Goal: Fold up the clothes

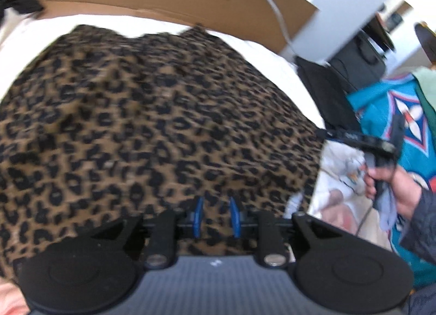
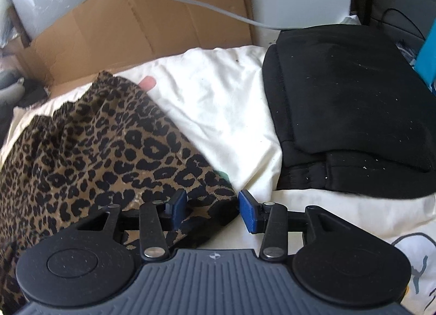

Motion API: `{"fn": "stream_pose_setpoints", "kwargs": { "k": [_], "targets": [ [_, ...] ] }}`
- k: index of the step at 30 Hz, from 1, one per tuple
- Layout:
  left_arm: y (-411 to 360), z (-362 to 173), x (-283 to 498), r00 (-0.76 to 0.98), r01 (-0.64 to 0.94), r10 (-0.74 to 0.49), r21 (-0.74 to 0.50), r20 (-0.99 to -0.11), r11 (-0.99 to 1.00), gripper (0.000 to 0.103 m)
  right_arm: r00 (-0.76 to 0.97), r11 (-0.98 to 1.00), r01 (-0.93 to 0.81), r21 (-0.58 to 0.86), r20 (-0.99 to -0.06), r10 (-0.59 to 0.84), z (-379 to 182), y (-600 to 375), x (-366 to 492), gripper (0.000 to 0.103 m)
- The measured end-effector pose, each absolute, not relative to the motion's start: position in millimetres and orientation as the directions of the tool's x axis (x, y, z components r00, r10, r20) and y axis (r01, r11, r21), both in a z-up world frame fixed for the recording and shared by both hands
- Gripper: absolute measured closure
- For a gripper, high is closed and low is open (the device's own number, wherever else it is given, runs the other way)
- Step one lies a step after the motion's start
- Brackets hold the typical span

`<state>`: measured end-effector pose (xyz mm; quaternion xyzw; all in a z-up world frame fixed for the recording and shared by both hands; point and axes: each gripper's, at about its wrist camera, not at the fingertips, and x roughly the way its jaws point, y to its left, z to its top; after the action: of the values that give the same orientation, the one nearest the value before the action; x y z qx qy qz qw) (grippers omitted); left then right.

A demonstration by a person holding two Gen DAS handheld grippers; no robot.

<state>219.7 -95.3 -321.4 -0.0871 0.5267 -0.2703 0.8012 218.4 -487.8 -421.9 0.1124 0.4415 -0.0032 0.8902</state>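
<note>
A leopard-print garment (image 1: 152, 124) lies spread on a white sheet (image 1: 272, 64) and fills most of the left wrist view. My left gripper (image 1: 216, 215) is over its near part, blue pads a small gap apart with leopard fabric seen between them. In the right wrist view the garment (image 2: 95, 151) lies at the left. My right gripper (image 2: 212, 210) is open at its near right corner, the cloth edge lying between the two blue pads (image 2: 249, 213). The right gripper also shows in the left wrist view (image 1: 381, 149), held by a hand.
A folded black garment (image 2: 351, 113) lies on the white sheet (image 2: 223, 113) at the right. A cardboard box (image 2: 136, 29) stands behind with a grey cable (image 2: 190, 2) over it. A teal printed cloth (image 1: 395, 113) lies at the right.
</note>
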Motion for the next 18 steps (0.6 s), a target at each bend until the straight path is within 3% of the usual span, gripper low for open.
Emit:
{"fn": "stream_pose_setpoints", "kwargs": {
  "k": [1, 3, 5, 10, 15, 18],
  "targets": [
    [-102.1, -322.1, 217.6, 0.286, 0.357, -0.534, -0.428, -0.796, 0.830, 0.079, 0.601, 0.978, 0.092, 0.188, -0.793, 0.096, -422.9, -486.5, 219.0, 0.064],
    [-116.0, -322.4, 212.8, 0.260, 0.395, -0.549, -0.432, -0.794, 0.811, 0.076, 0.581, 0.983, 0.064, 0.169, -0.808, 0.101, -424.7, -483.6, 220.2, 0.095],
    [-130.9, -322.5, 207.6, 0.238, 0.437, -0.561, -0.428, -0.793, 0.791, 0.068, 0.580, 0.984, 0.058, 0.167, -0.808, 0.102, -424.7, -484.7, 219.1, 0.096],
    [-162.4, -332.0, 190.3, 0.178, 0.554, -0.553, -0.381, -0.814, 0.740, 0.062, 0.587, 0.982, 0.074, 0.172, -0.804, 0.096, -423.0, -489.4, 216.8, 0.099],
    [-175.6, -347.0, 174.9, 0.173, 0.620, -0.467, -0.272, -0.867, 0.736, 0.064, 0.588, 0.980, 0.092, 0.175, -0.804, 0.088, -420.9, -491.2, 216.9, 0.100],
    [-174.8, -352.5, 173.9, 0.173, 0.628, -0.438, -0.244, -0.882, 0.739, 0.073, 0.586, 0.978, 0.107, 0.180, -0.806, 0.084, -419.0, -493.3, 217.4, 0.100]
  ]
}}
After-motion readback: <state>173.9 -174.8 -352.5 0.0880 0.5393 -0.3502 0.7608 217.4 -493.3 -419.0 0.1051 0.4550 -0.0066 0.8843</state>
